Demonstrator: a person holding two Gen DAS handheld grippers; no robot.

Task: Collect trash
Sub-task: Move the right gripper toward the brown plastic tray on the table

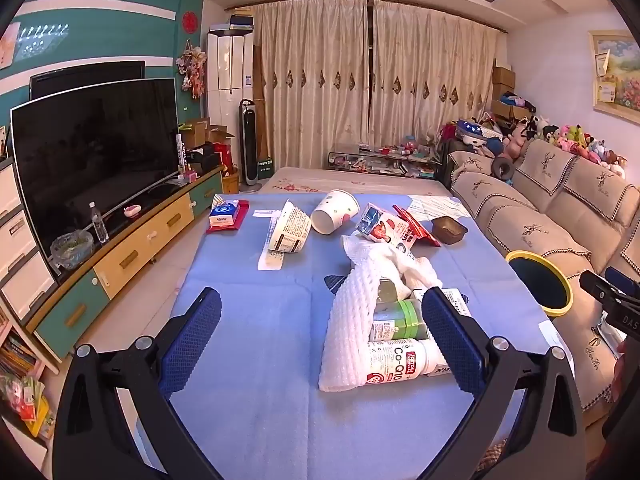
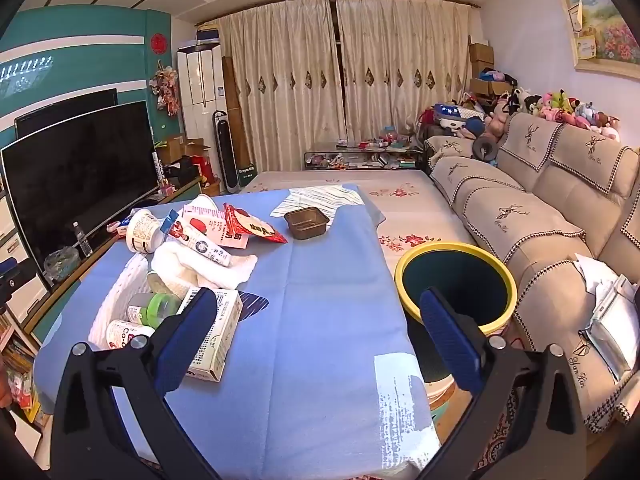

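Both grippers hang over the blue-covered table (image 1: 256, 320) with nothing in them. The left gripper (image 1: 322, 304) has its blue pads spread wide, and its right pad sits just beside a heap of trash at 1 o'clock: a white foam net sleeve (image 1: 350, 320), a green-capped bottle (image 1: 398, 320) and a white Co-Q10 bottle (image 1: 396, 362). No pad presses on any of it.

Only the left wrist view shows the far-left items clearly: a tissue pack (image 1: 225, 216) at 11 o'clock, a tipped paper cup (image 1: 334, 212) at 12, and a printed tub (image 1: 290, 228) lying on a receipt.

The right gripper (image 2: 316, 308) is also spread wide and empty. Its view opens up what the left one barely catches: the yellow-rimmed bin (image 2: 456, 284) at 2 o'clock, standing beside the table's right edge, with the gripper's right pad in front of its mouth. A white carton (image 2: 218, 336) lies behind the left pad, and a brown plastic tray (image 2: 306, 222) sits at 12 o'clock near a red wrapper (image 2: 252, 226). The sofa (image 2: 540, 216) runs along the right.
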